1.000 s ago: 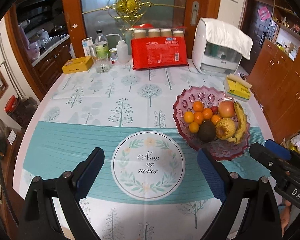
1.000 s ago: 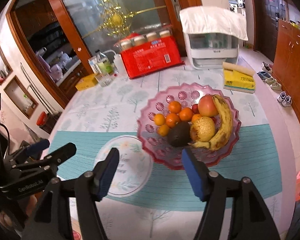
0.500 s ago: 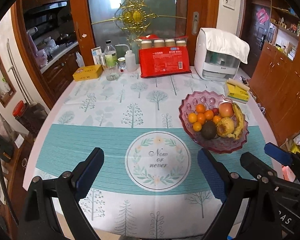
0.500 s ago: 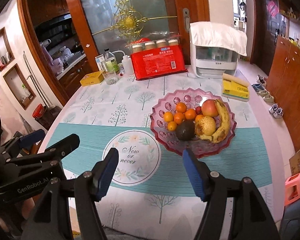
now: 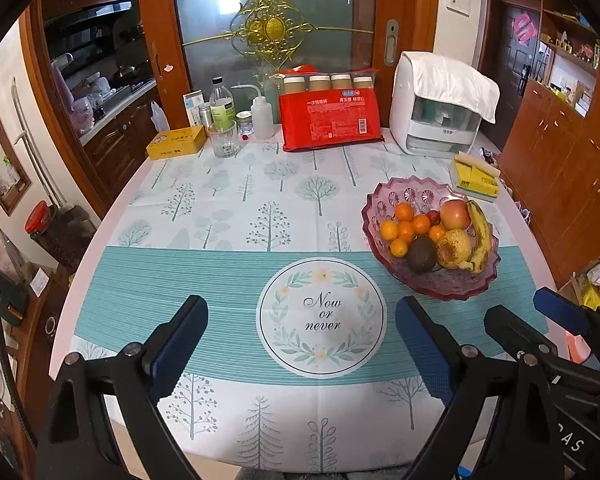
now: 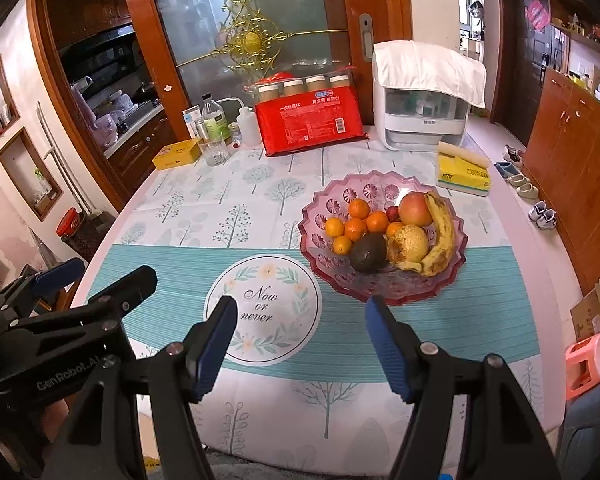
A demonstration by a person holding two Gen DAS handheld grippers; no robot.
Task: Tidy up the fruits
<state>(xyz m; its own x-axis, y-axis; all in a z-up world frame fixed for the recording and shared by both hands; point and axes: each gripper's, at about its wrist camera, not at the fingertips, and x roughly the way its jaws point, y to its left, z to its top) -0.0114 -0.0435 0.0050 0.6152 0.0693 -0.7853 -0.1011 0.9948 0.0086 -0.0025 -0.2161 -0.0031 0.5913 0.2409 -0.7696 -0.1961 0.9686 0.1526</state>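
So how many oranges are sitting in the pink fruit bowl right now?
6 visible in the bowl: one at the back, three in a middle row, one in front, one partly hidden behind the yellow fruit. More may be hidden.

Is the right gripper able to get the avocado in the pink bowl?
Probably yes. The right gripper is open and empty, and the avocado sits at the near edge of the fruit pile in the pink bowl, with nothing between them but bare tablecloth.
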